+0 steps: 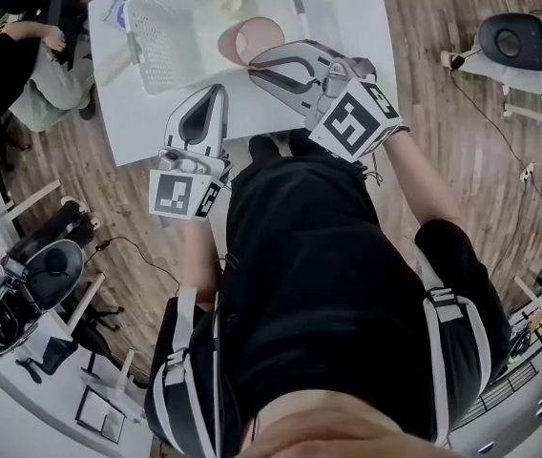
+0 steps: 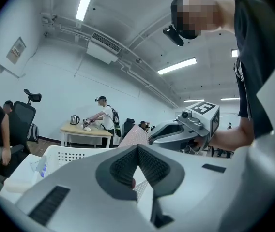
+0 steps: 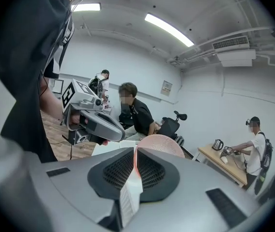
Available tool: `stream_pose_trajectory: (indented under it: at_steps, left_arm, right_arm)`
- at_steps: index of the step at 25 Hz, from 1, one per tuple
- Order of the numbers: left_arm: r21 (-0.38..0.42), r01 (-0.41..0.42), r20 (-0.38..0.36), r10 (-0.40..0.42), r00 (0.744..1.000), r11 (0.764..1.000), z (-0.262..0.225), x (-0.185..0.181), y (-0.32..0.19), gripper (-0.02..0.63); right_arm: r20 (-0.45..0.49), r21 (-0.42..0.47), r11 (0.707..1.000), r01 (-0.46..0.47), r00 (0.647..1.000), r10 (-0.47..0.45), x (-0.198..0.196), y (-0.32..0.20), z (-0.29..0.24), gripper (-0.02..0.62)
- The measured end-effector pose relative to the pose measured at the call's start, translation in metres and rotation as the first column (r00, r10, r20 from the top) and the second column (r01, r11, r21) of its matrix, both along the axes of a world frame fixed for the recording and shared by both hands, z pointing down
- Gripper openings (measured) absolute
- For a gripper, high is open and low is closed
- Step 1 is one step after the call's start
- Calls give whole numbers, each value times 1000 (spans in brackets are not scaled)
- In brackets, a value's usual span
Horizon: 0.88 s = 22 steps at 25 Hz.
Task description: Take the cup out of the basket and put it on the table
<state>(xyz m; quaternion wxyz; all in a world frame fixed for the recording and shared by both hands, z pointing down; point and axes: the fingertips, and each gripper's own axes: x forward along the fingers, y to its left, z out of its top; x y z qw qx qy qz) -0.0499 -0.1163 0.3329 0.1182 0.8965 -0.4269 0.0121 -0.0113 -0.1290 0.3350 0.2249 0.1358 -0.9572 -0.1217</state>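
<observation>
A pink cup [image 1: 255,36] hangs by the near right corner of the white basket [image 1: 161,41], tilted, its mouth facing me. My right gripper [image 1: 252,63] is shut on the cup's rim. In the right gripper view the cup [image 3: 165,144] rises just past the closed jaws [image 3: 135,152]. My left gripper [image 1: 219,90] is shut on nothing, over the white table [image 1: 366,27] just in front of the basket. The left gripper view looks past its closed jaws [image 2: 137,147] to the basket [image 2: 62,156], the cup [image 2: 134,136] and the right gripper [image 2: 183,128].
Inside the basket lies a pale round object [image 1: 228,6]. A small packet [image 1: 115,12] rests on the table left of it. A seated person [image 1: 32,65] is close to the table's left side. Chairs and gear [image 1: 47,265] stand on the wooden floor.
</observation>
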Motion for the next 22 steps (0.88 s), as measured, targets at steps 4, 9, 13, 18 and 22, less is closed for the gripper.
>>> stream_pose_trajectory:
  at_steps: [4, 9, 13, 18, 22]
  left_arm:
    - [1, -18, 12, 18, 1000, 1000, -3, 20, -4, 20]
    - [1, 1, 28, -1, 1000, 1000, -3, 33, -5, 20]
    - [-7, 56, 45, -56, 997, 998, -5, 46, 3, 20]
    - [1, 131, 46, -131, 990, 991, -12, 50, 24, 20]
    - [-6, 162, 37, -162, 986, 987, -10, 47, 43, 20]
  right_arm:
    - [4, -10, 1000, -11, 1000, 11, 19, 5, 1, 37]
    - [28, -17, 1000, -3, 1000, 4, 31, 6, 5, 37]
    - [52, -16, 1000, 23, 998, -22, 45, 9, 5, 37]
    - [46, -3, 996, 92, 995, -92, 51, 23, 13, 35]
    - [25, -6, 994, 110, 994, -110, 50, 35, 22, 36]
